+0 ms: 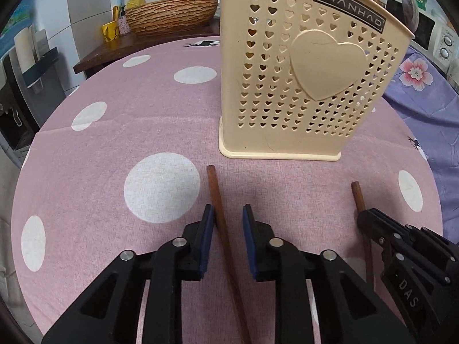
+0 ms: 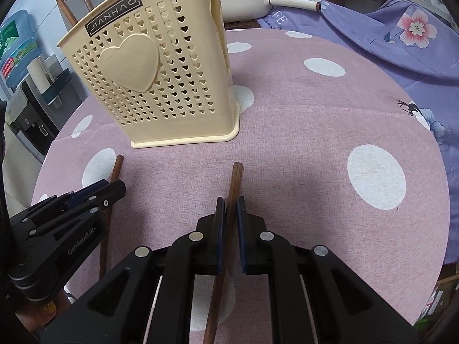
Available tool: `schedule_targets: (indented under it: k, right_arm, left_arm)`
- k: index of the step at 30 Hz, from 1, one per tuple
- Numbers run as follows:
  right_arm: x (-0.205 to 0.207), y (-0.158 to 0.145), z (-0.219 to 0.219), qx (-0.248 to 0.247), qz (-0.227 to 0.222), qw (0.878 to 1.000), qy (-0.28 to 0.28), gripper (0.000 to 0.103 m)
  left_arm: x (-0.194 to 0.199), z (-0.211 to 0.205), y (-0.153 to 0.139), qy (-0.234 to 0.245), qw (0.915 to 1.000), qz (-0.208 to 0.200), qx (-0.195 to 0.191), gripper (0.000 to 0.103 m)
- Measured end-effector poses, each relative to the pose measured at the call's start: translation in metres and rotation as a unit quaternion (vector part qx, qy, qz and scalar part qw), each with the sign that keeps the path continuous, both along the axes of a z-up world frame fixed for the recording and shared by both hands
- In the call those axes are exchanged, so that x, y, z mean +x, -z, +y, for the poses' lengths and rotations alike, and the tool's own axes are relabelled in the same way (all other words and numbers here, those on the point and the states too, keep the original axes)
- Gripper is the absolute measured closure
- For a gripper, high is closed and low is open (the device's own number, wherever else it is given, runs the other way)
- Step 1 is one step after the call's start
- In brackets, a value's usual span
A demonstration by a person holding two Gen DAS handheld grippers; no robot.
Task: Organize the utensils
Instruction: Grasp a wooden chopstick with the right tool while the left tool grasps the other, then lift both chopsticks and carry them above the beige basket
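Note:
A cream perforated utensil holder (image 1: 304,86) with a heart on its front stands on the pink dotted tablecloth; it also shows in the right wrist view (image 2: 160,77). Two brown wooden chopsticks lie in front of it. My left gripper (image 1: 228,215) is open, its jaws on either side of the left chopstick (image 1: 219,209), which touches the left pad. My right gripper (image 2: 230,209) is shut on the right chopstick (image 2: 234,183). In the left wrist view the right gripper (image 1: 370,218) sits over that chopstick (image 1: 358,197). In the right wrist view the left gripper (image 2: 106,189) covers the left chopstick (image 2: 116,169).
The holder has chopsticks and a spoon (image 1: 408,3) standing in it. A wicker basin (image 1: 172,14) sits behind the table on the left. A purple floral cloth (image 2: 401,28) and a white pot (image 2: 246,3) lie at the right. The round table's edge (image 2: 441,200) curves close by.

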State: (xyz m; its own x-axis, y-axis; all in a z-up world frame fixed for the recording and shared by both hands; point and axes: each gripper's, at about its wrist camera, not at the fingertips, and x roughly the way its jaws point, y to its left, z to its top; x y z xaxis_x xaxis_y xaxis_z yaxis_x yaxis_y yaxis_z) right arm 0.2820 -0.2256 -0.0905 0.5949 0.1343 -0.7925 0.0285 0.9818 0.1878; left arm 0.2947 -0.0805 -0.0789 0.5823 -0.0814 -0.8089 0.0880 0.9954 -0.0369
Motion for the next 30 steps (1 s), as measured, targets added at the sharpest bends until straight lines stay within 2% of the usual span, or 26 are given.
schedule_targets:
  k: [2, 9, 14, 20, 24, 27, 30]
  right_arm:
    - [0.001, 0.0, 0.0, 0.0, 0.0, 1.0, 0.003, 0.094]
    - [0.0, -0.001, -0.002, 0.015, -0.005, 1.0, 0.009, 0.094]
    - [-0.008, -0.016, -0.008, 0.04, -0.03, 0.999, 0.0, 0.094]
    - [-0.022, -0.048, -0.017, 0.08, -0.062, 0.995, -0.008, 0.096]
    - [-0.039, -0.079, -0.023, 0.1, -0.098, 0.99, -0.015, 0.096]
    - [-0.053, -0.101, -0.02, 0.098, -0.123, 0.987, -0.029, 0.097]
    - [-0.057, -0.109, -0.015, 0.069, -0.123, 0.989, -0.037, 0.097]
  left_arm:
    - [0.001, 0.001, 0.0, -0.004, 1.0, -0.001, 0.001, 0.095]
    - [0.002, 0.011, 0.0, -0.01, 0.9994, 0.007, -0.031, 0.095]
    - [-0.008, 0.022, -0.013, -0.012, 0.9979, -0.004, -0.063, 0.096]
    - [-0.031, 0.035, -0.05, -0.004, 0.9938, -0.049, -0.099, 0.096]
    - [-0.051, 0.045, -0.079, 0.008, 0.9887, -0.086, -0.122, 0.096]
    - [-0.064, 0.047, -0.096, 0.02, 0.9852, -0.112, -0.128, 0.096]
    - [-0.069, 0.049, -0.104, 0.019, 0.9844, -0.121, -0.127, 0.096]
